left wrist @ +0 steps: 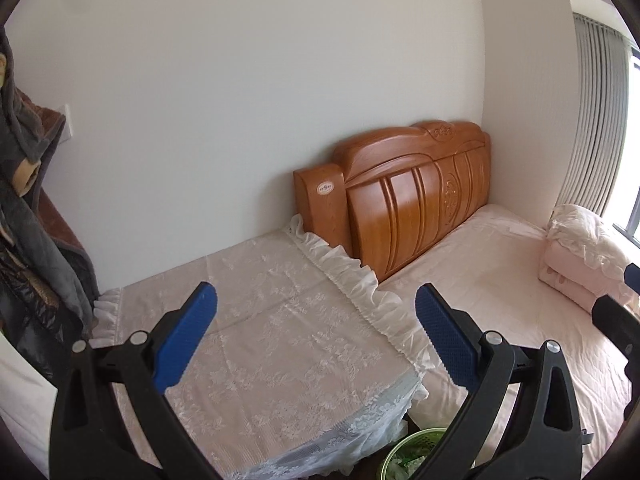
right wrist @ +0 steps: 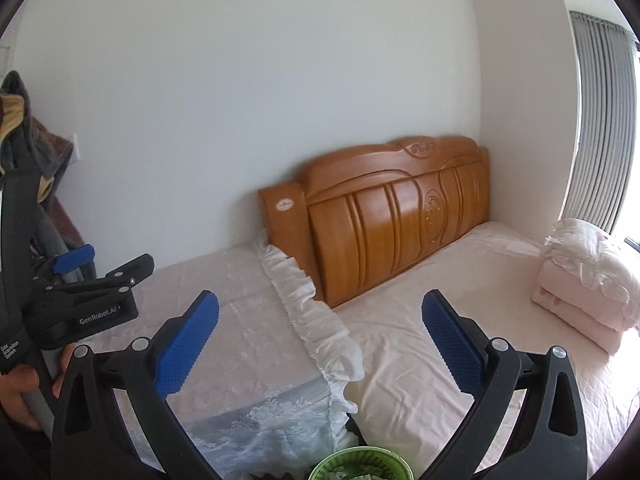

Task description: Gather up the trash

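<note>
Left gripper (left wrist: 316, 300) spread, nothing between the pads; right gripper (right wrist: 320, 308) also spread wide and holding nothing. Both hang over a lace-covered surface (left wrist: 260, 320) beside the bed (right wrist: 460, 312). Green trash basket (right wrist: 360, 464) sits low between surface and bed, scraps inside. Wooden headboard (right wrist: 392, 220) behind.

Basket (right wrist: 360, 464) sits between draped table (right wrist: 248, 320) and bed (right wrist: 460, 320).

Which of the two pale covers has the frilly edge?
The lace cloth on the surface left of the headboard; its ruffle runs along the side nearest the bed. The pink bedsheet is plain.
</note>
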Demonstrator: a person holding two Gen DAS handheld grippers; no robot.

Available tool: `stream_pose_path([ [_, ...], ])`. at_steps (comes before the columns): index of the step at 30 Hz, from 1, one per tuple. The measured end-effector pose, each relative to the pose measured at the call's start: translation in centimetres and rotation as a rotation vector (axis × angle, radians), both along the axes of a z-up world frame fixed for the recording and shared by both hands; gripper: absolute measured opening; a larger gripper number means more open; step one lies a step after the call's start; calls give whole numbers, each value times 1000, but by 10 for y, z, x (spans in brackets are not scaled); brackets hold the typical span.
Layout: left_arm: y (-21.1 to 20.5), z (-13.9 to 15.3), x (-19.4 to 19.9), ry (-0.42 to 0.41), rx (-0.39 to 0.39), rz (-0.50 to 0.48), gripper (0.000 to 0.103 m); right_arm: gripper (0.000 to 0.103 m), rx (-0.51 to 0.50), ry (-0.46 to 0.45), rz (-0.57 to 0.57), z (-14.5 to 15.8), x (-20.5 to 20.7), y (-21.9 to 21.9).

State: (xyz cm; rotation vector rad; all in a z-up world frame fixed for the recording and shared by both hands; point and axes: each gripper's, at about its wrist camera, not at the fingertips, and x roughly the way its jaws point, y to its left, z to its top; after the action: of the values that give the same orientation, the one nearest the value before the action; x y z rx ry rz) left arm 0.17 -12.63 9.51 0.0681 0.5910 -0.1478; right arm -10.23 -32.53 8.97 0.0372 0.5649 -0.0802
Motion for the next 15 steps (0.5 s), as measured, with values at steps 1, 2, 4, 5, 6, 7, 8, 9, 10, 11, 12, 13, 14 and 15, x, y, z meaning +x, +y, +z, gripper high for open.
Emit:
stream_pose_path([
  [1,1,-1,3,7,-5,2,95,101,1,6,3,-2,2,1],
  [2,1,-2,2,10,-8,4,95,101,4,8,5,-2,2,3],
  [4,0,1,0,13,-7,3,95,101,5,12,4,-4,2,4],
  [5,-2,0,1,14,-5,0,95,101,4,12,2,-4,3,3],
  [6,-2,-1,1,15,-3,-2,95,101,4,12,1,-4,1,4],
  [7,-4,-2,2,18,-4,-5,95,101,4,13,-1,-4,1,3],
  [8,-3,-2,2,21,-5,-7,95,101,4,14,-2,-4,2,3],
  [9,-4,-3,3,23,-5,-8,95,101,4,16,-1,-5,2,4],
  [10,-5,-4,5,25,-5,-10,95,101,4,18,-3,-6,3,3],
  [11,-6,-5,5,27,-3,-13,95,101,4,19,-3,-6,3,3],
  [12,-6,-6,6,28,-1,-16,95,101,4,22,-5,-7,4,2],
  [13,-7,-7,7,29,1,-18,95,101,5,24,-7,-7,4,1],
  [14,-9,-7,7,31,4,-20,95,101,8,25,-8,-8,5,0],
  [15,-9,-8,8,32,5,-21,95,101,10,25,-10,-8,4,-1],
])
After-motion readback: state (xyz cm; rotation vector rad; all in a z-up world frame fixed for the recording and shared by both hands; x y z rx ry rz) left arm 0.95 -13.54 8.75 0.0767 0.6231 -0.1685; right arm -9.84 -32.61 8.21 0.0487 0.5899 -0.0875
